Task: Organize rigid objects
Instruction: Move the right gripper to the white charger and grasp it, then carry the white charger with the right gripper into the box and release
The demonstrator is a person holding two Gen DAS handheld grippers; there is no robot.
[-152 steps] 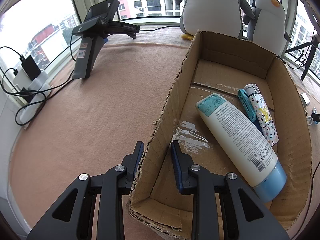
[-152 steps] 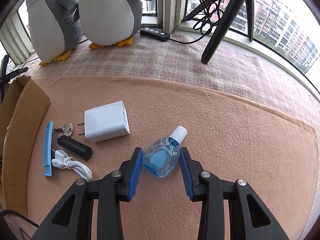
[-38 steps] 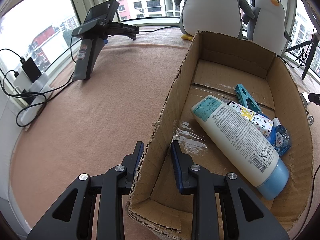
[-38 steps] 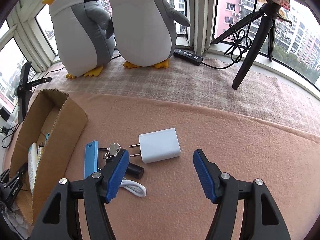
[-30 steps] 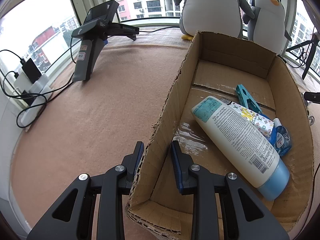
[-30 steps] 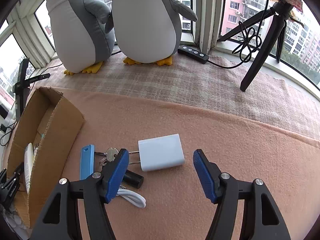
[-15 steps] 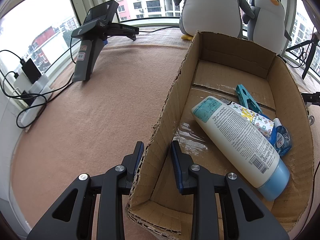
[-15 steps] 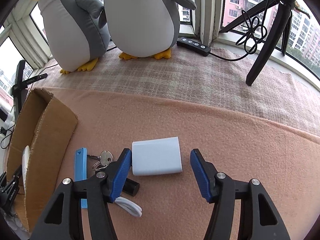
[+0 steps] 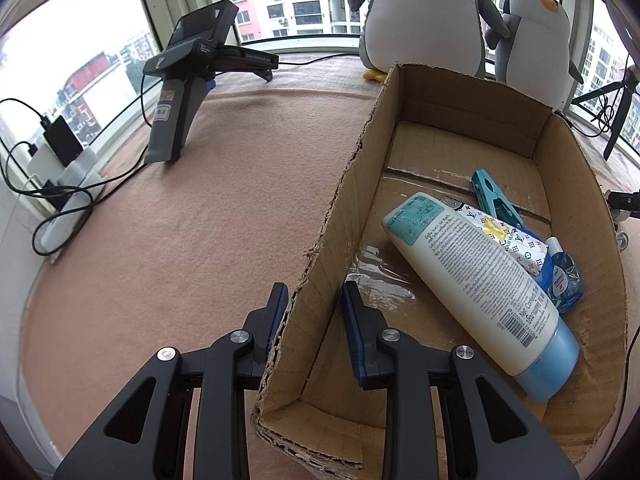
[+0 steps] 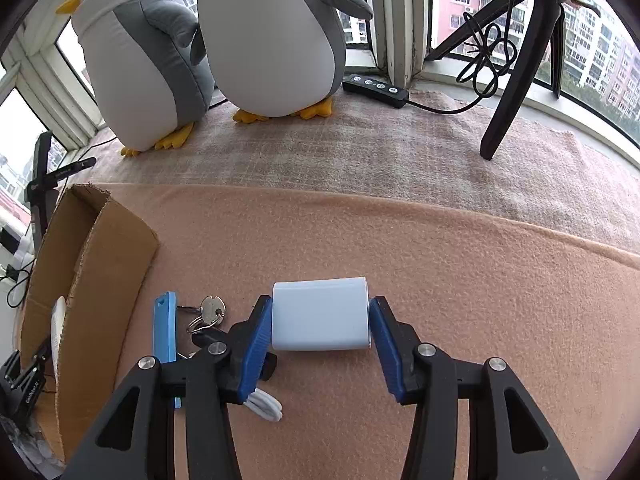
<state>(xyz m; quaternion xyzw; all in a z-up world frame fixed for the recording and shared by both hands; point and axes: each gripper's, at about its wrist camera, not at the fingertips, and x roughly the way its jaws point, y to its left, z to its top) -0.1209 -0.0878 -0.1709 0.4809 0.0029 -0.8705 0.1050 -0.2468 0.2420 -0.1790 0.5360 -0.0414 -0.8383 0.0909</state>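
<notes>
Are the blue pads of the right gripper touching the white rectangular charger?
Cannot tell. In the right wrist view the right gripper brackets the white rectangular charger, each pad lying against its side edge; no gap shows, but contact is unconfirmed.

Left gripper (image 9: 314, 306): I see matte black angular arms with triangular cut-outs; fingers (image 9: 354, 320) faced with blue ribbed pads
Left fasteners: I count four round silver screw heads, two per arm
Right gripper (image 10: 320, 336): I see the same black frame; brighter blue pads on the fingers (image 10: 384, 344)
Right fasteners: I count four silver screws; no cables, sleeves or skin visible to me
</notes>
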